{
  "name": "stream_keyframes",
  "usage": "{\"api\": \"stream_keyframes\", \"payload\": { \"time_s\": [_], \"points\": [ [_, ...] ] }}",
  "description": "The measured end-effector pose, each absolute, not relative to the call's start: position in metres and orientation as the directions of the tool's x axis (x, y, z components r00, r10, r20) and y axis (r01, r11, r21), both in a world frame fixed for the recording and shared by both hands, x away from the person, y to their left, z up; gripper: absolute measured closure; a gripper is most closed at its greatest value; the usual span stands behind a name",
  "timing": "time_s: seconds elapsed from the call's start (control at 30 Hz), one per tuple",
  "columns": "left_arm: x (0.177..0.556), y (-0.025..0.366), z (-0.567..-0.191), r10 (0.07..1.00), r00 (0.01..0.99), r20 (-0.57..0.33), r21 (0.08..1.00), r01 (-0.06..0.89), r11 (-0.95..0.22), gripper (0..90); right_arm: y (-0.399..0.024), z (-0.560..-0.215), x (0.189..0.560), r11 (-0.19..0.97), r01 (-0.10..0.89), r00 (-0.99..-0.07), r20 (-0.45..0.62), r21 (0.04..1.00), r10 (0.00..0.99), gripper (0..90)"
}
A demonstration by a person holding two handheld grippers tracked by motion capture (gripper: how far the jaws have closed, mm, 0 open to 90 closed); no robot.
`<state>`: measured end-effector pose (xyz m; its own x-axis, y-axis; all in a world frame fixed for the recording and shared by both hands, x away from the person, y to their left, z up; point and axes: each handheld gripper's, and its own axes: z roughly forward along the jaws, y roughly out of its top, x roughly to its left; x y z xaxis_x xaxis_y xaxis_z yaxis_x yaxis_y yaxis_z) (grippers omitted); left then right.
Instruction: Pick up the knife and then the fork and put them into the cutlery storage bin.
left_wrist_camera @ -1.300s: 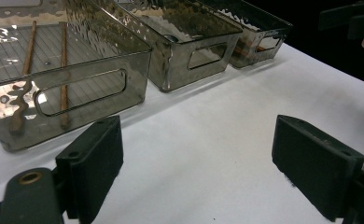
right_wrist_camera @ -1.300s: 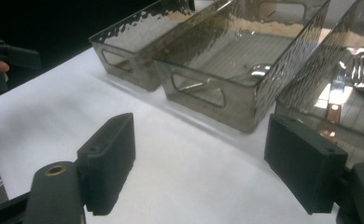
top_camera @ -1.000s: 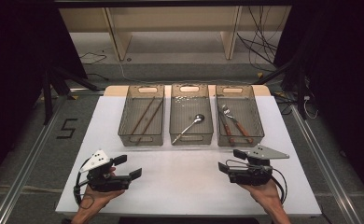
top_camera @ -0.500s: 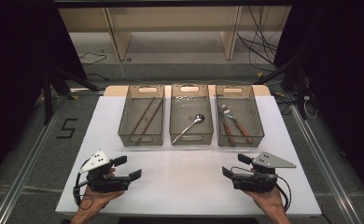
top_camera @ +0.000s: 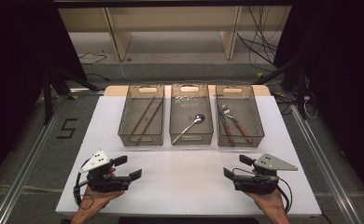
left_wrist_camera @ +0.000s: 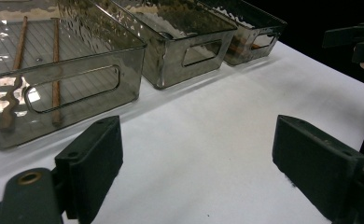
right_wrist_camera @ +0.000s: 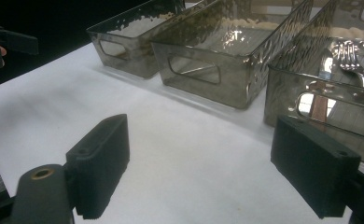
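Both tongs, the left tongs (top_camera: 129,169) and the right tongs (top_camera: 231,167), gape wide and empty, resting low on the white counter (top_camera: 185,177), seemingly parked. Ahead of them sit three bins: chopsticks (top_camera: 145,116) beyond the left, spoon (top_camera: 189,126) between, fork (top_camera: 234,121) beyond the right.

My left gripper (left_wrist_camera: 196,170) hangs wide open over the white tabletop (left_wrist_camera: 227,116), near the smoky clear plastic bin (left_wrist_camera: 82,60) holding two brown wooden chopsticks (left_wrist_camera: 55,70).

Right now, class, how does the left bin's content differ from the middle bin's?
The left bin holds two brown chopsticks; the middle bin holds one silver spoon. The chopsticks are straight sticks; the spoon ends in a rounded bowl. Both bins are clear, smoky plastic with handle cutouts.
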<state>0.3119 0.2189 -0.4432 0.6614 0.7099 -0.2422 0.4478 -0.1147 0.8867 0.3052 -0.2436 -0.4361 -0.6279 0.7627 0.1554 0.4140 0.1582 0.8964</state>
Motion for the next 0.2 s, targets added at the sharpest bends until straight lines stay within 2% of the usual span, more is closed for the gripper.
{"api": "stream_keyframes", "payload": {
  "time_s": [0.2],
  "points": [
    [0.3120,0.2195,-0.4432,0.710,0.661,-0.243,0.886,0.449,-0.114,15.8,-0.2435,-0.4359,0.3052,0.155,0.415,-0.626,0.158,0.897,0.764,19.2]
  ]
}}
